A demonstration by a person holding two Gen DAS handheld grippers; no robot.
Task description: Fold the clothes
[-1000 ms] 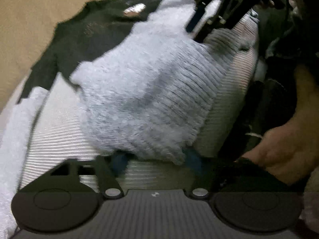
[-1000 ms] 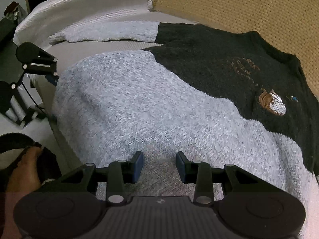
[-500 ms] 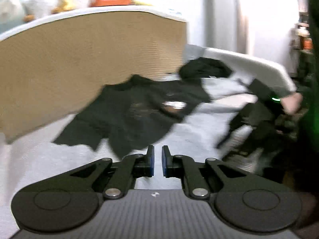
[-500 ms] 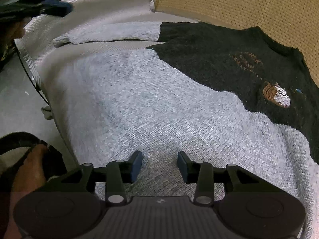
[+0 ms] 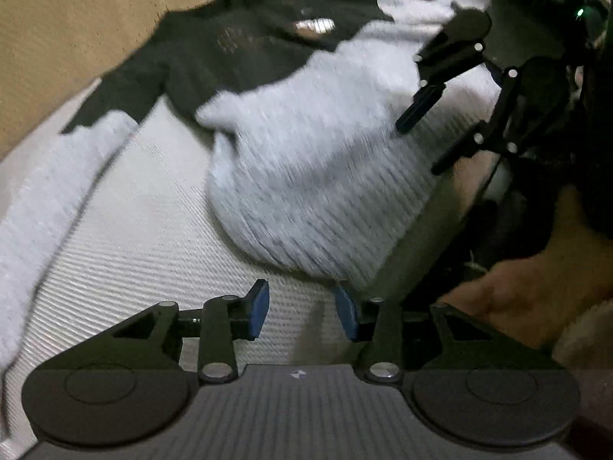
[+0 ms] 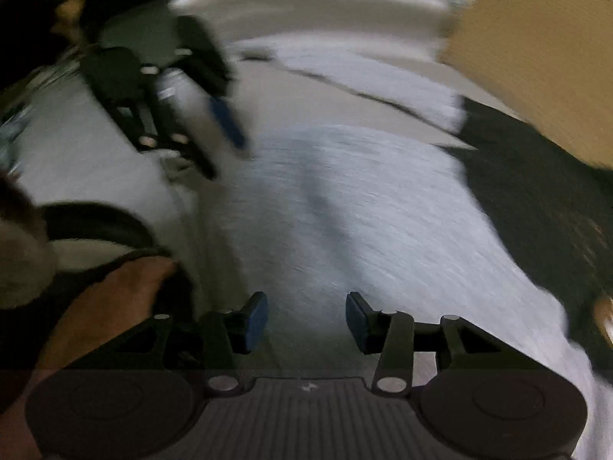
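A knitted sweater point(image 5: 306, 176), light grey below and black across the chest, lies spread on a white ribbed bed cover point(image 5: 145, 237). My left gripper point(image 5: 302, 312) is open just short of the sweater's near hem corner, with only bed cover between its fingers. Its right fingertip point(image 5: 346, 314) sits at the hem's edge. My right gripper point(image 5: 415, 151) shows at the far side of the hem, open. The right wrist view is blurred: my right gripper point(image 6: 306, 322) stands open over the grey sweater point(image 6: 364, 211), holding nothing, and the left gripper point(image 6: 218, 145) hovers upper left.
A tan woven headboard point(image 5: 76, 19) runs behind the bed, also seen as the headboard point(image 6: 536, 57) at upper right. One grey sleeve point(image 5: 42, 199) trails off to the left. A person's hand point(image 5: 517, 287) shows at the bed's edge on the right.
Half a second ago my left gripper was raised and shut, facing the headboard; now it is lowered to the hem corner and open. The right gripper's view has swung left and blurred.
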